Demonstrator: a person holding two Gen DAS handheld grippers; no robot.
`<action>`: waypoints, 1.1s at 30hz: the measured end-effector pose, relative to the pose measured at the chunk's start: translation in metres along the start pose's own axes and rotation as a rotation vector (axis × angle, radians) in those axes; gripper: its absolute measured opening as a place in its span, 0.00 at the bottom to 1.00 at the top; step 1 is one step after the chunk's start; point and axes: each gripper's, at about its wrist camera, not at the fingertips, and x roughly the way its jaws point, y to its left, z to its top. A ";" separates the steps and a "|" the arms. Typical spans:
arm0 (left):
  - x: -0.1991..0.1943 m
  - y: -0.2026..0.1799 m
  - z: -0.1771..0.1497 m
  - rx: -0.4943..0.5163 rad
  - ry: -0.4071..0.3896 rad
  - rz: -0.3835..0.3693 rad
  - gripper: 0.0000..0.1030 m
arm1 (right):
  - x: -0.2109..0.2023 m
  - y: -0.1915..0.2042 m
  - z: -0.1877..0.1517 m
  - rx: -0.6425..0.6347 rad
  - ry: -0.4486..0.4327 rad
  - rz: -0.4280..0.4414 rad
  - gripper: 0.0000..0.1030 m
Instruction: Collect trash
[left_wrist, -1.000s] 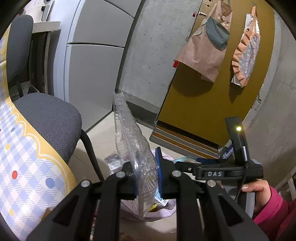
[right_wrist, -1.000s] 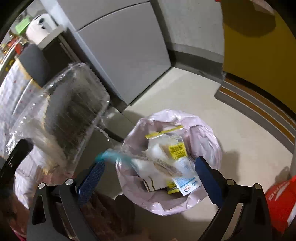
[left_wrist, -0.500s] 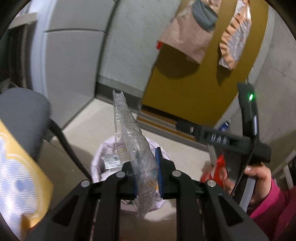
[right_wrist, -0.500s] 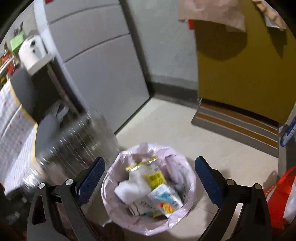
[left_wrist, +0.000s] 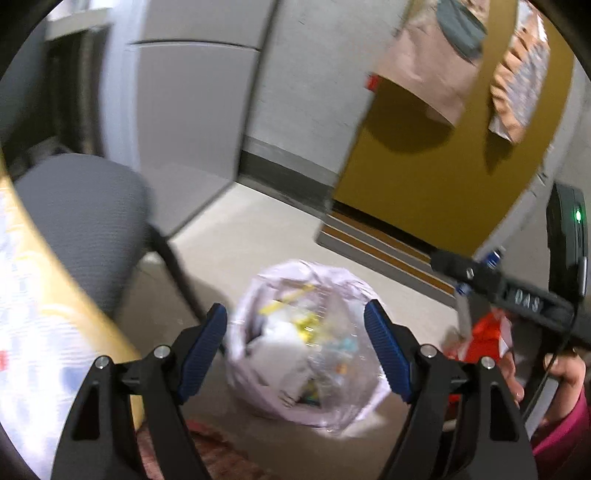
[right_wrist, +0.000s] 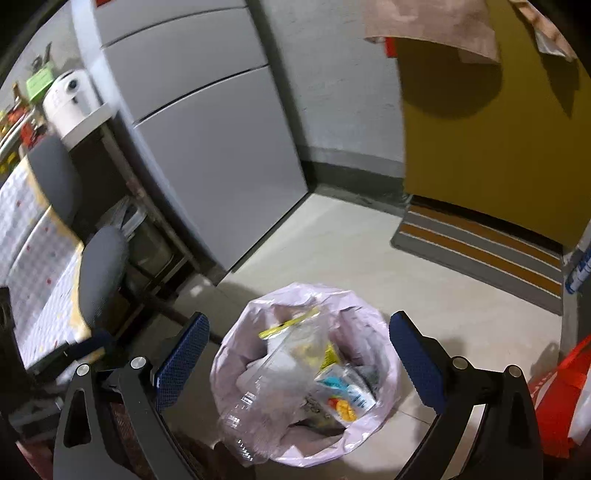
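left gripper (left_wrist: 295, 347) jaws have just been opening, now spread wide with nothing between them. a second ago they pinched the clear plastic tray (right_wrist: 269, 398); it now lies in the pink trash bag (right_wrist: 369, 317) on the floor, tilted over the wrappers. right gripper (right_wrist: 299, 362) spread wide, empty, above the bag. this piece looks delivered; next item can follow.

The right gripper (right_wrist: 299, 356) hangs wide open above the pink trash bag (right_wrist: 373, 317) — a clear plastic tray (right_wrist: 275, 391) rests on the bag's near rim.
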 end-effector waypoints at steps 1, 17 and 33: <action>-0.008 0.002 0.000 0.000 -0.012 0.035 0.73 | 0.001 0.006 0.000 -0.016 0.012 0.008 0.94; -0.137 0.020 -0.008 -0.079 -0.116 0.335 0.93 | -0.050 0.116 -0.001 -0.311 0.078 0.117 0.94; -0.218 0.017 -0.018 -0.196 -0.051 0.511 0.93 | -0.120 0.152 0.005 -0.411 0.028 0.209 0.94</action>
